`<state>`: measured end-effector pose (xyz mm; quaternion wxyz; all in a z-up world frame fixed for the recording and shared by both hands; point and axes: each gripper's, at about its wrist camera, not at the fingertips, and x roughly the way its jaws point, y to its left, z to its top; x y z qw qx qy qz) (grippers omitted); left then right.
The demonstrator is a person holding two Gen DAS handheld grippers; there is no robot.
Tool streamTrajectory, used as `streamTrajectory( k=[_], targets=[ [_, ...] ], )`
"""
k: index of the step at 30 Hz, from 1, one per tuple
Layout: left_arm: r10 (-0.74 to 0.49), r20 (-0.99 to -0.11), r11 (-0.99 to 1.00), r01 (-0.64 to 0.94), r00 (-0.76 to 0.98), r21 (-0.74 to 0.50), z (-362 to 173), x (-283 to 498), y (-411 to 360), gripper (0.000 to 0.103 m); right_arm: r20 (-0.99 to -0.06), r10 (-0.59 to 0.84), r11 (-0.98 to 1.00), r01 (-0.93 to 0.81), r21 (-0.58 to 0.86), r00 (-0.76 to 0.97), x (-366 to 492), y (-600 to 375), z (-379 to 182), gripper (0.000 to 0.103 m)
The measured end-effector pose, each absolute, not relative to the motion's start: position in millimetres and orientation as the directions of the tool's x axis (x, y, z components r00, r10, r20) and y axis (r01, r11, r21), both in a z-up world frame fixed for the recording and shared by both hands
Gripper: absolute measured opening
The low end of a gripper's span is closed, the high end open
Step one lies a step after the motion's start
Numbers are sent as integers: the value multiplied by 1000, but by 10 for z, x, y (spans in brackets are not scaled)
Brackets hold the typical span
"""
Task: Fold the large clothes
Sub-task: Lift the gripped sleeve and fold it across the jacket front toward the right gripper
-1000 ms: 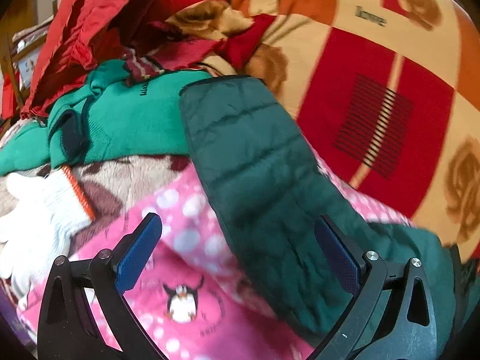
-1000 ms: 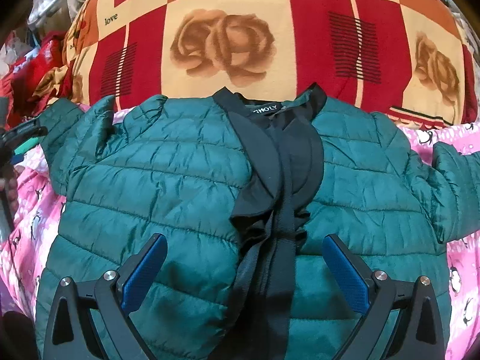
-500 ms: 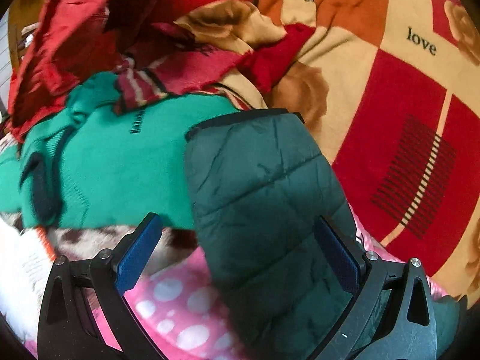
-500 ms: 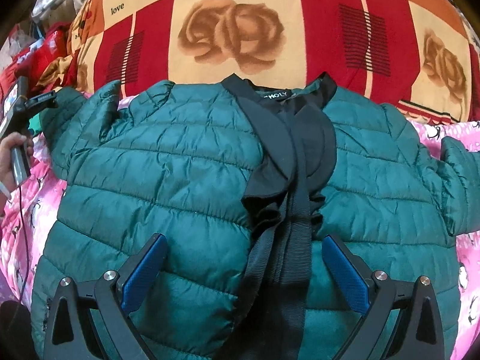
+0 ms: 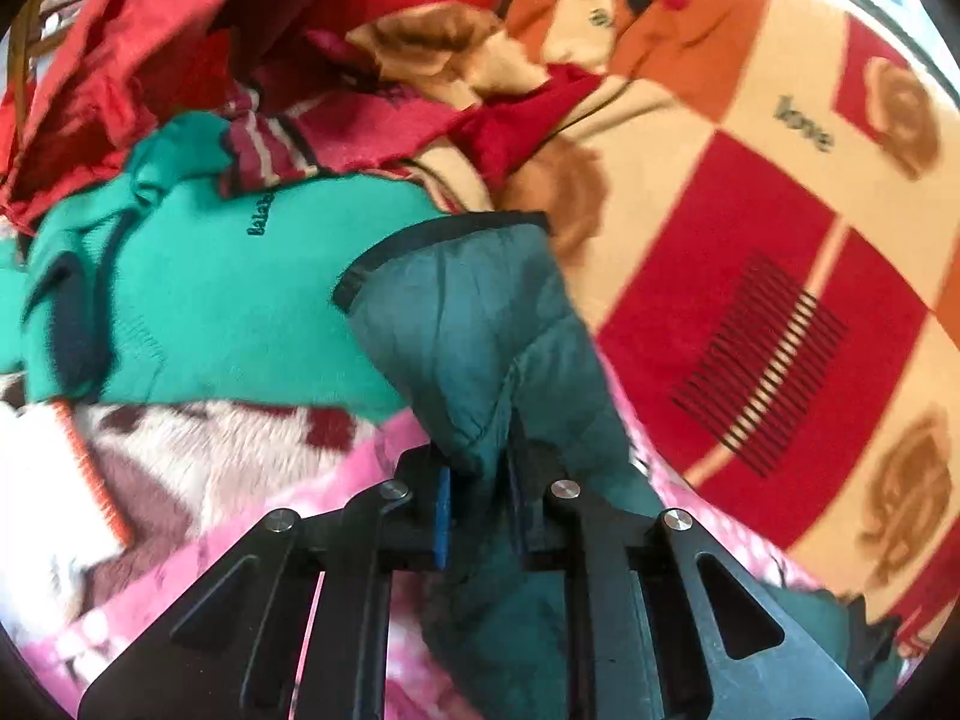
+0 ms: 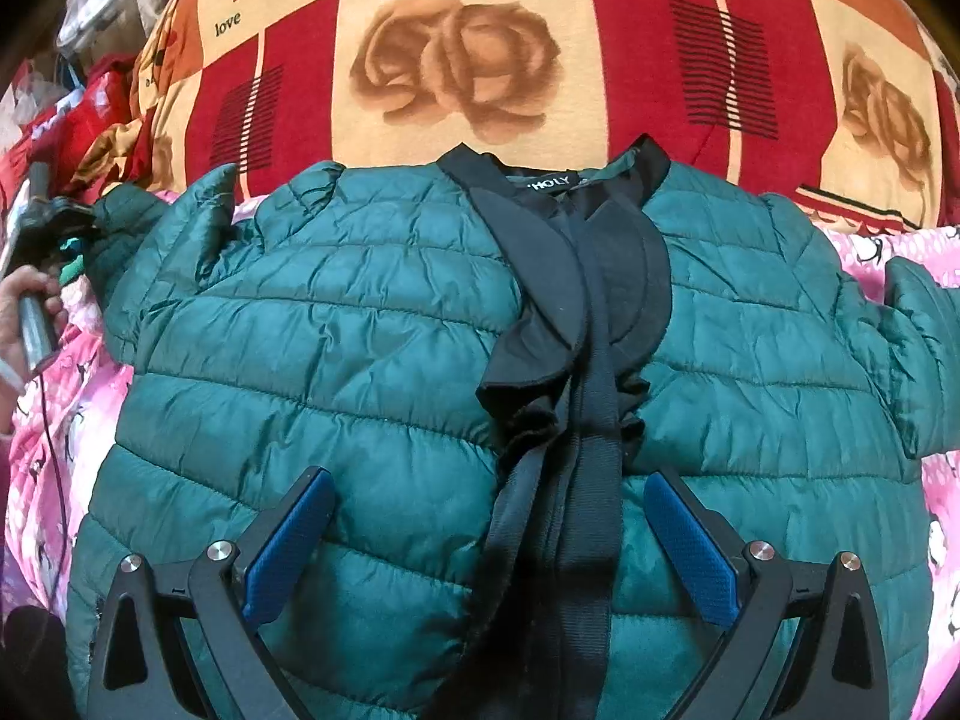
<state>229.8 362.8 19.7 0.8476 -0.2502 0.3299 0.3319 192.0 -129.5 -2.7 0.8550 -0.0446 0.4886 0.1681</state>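
A: Right gripper (image 6: 489, 546) sits low over the dark green quilted jacket (image 6: 372, 360), jaws spread wide, blue pads (image 6: 288, 540) either side of the black front placket (image 6: 576, 432). Gripping nothing; whether the pads touch the fabric, I can't tell.

B: And the left gripper (image 5: 480, 516)?

A: Clamped tight on the jacket's sleeve (image 5: 474, 324), fabric bunched between the narrow jaws, the black-trimmed cuff (image 5: 438, 240) sticking up past them.

B: Any writing?

A: The neck label (image 6: 549, 183) reads "HOLY", its first letters hidden. Beyond the collar, the red-and-cream rose blanket (image 6: 462, 60) carries "love" (image 6: 228, 24); the left view shows the same word (image 5: 804, 123).

B: What's behind that cuff?

A: A bright green sweater (image 5: 240, 300) with small dark lettering on the chest, too blurred to read. Past it, a striped maroon garment (image 5: 270, 150) and a red heap (image 5: 150, 30).

B: Where does the jacket lie?

A: Spread front-up on a pink penguin-print sheet (image 6: 882, 252), collar toward the blanket. At far left of the right view, the person's left hand (image 6: 24, 312) grips its handle.
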Motion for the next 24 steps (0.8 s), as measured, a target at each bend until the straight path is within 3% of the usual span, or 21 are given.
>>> streamTrajectory(
  k=[13,18,24],
  targets=[
    [227,-678,786,-542,699,-296,898,1576,2579,10,-841,239,953,-283,108,485,1807,-1495,73,103],
    [164,-675,804,-494,719,-331,950,1465,2014,10,-832,247,959,-250,135,497,1742,-1651,142,103],
    [111,-703,859,-423,703,-287,843,1531,1425,10,-823,212,968,-228,104,527,1667,-1814,234,103]
  ],
)
